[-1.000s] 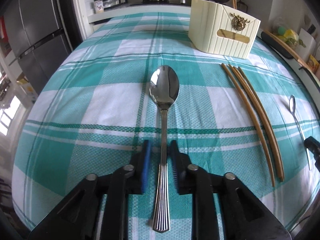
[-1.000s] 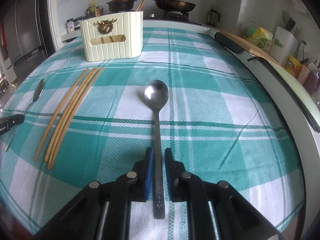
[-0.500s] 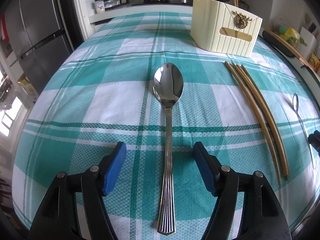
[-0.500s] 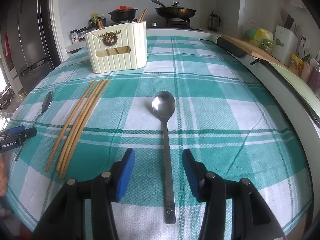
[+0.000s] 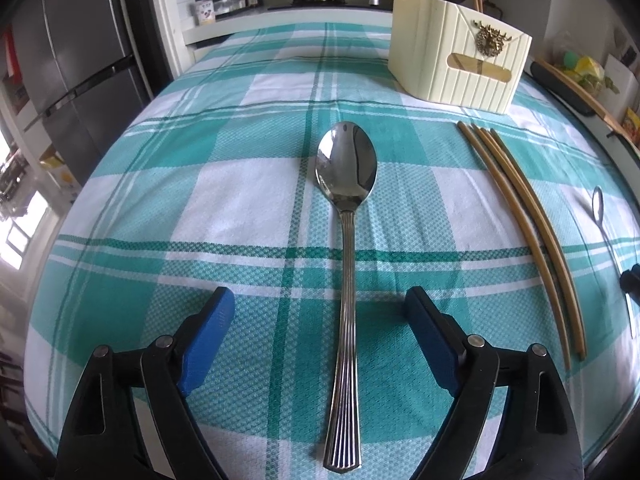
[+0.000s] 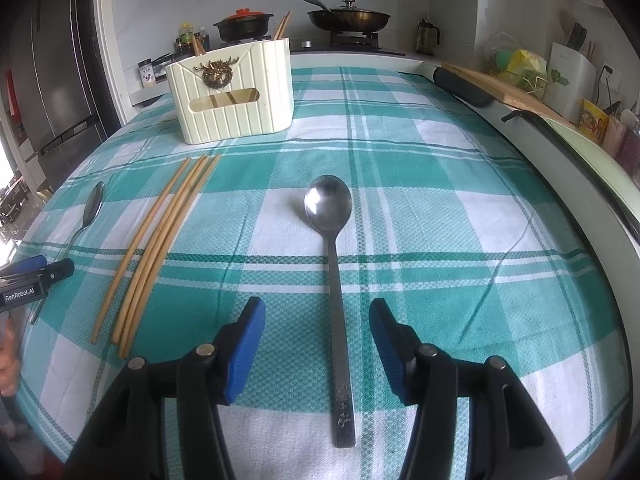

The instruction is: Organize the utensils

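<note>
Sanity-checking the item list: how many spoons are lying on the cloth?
2. A ribbed-handle spoon lies between the left tool's opening pads; a plain-handle spoon lies between the right tool's. The chopsticks lie between them. The holder may hide more.

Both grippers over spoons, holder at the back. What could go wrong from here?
1. Both spoons lie flat on the tablecloth: the left gripper and right gripper, jaws opening with nothing pressed, may snag cloth when closing on the ribbed spoon or plain spoon.
2. The chopsticks lie loose between the grippers; a sideways sweep could scatter them.
3. The holder already has sticks; insertion may jam.
</note>
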